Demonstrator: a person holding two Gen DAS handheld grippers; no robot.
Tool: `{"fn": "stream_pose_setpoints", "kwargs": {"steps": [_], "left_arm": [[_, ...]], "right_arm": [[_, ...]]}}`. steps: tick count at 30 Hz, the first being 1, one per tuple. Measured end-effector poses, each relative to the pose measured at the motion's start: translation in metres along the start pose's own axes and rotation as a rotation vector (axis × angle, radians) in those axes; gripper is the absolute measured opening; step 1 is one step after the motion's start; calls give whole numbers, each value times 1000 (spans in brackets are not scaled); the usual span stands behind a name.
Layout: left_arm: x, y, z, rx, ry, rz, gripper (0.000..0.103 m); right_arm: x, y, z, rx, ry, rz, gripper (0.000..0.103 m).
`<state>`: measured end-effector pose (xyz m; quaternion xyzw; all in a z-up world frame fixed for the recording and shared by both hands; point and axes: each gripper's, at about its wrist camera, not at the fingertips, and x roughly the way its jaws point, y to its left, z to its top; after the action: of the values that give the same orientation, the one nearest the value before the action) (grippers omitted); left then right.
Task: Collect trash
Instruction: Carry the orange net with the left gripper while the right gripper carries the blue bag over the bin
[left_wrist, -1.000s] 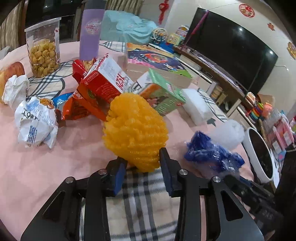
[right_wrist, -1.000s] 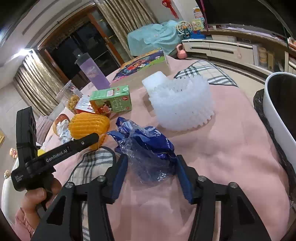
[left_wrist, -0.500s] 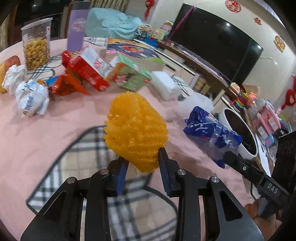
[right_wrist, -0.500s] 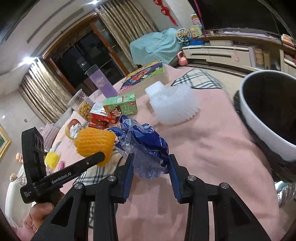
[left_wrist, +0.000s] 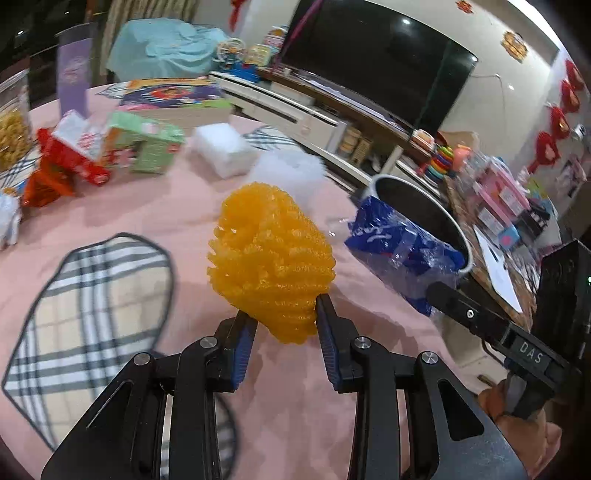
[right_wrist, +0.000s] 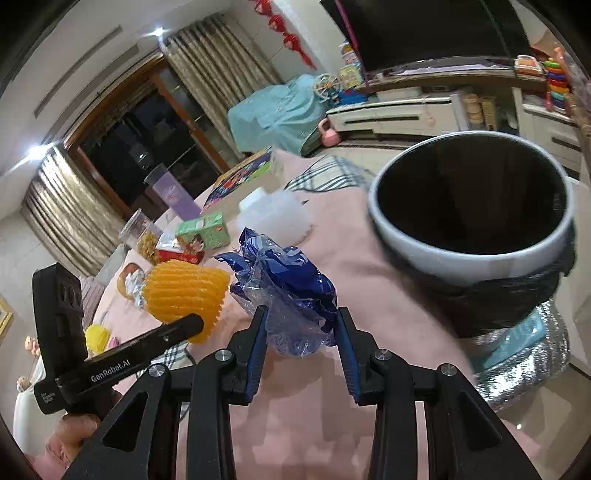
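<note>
Both grippers are now carrying their loads off the tabletop (left_wrist: 110, 218) and toward the bin (right_wrist: 469, 243). The left gripper (left_wrist: 282, 332) is pinching the lower end of the orange foam net (left_wrist: 271, 258), its jaws closed on it, and the net is riding in the air above the pink cloth. The right gripper (right_wrist: 299, 336) is clamping the crumpled blue plastic bag (right_wrist: 288, 280), which a second ago was lying on the cloth and is now lifted. The bin has swung from the edge of the right wrist view to fill its upper right, so the bag is probably close to being dropped in. The cartons (left_wrist: 144, 147), white foam (left_wrist: 221, 151) and wrappers (left_wrist: 44, 184) are waiting behind, not yet collected
</note>
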<state>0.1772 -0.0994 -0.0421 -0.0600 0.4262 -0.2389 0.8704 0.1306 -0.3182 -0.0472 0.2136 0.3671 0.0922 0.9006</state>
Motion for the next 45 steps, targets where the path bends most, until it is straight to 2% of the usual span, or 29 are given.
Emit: {"fn": "stream_pose_setpoints", "kwargs": {"steps": [19,30,45], "left_arm": [[31,-88,24,162,43,-101,31],[49,-116,43,214,53,-126,31],[83,-141,62,259,118,-147,31]], "right_arm": [[-49,-60,23,75,-118,-114,36],[-54,-87,41,91,-140,-160,36],[-48,-107,60,108,-136,-197,36]]}}
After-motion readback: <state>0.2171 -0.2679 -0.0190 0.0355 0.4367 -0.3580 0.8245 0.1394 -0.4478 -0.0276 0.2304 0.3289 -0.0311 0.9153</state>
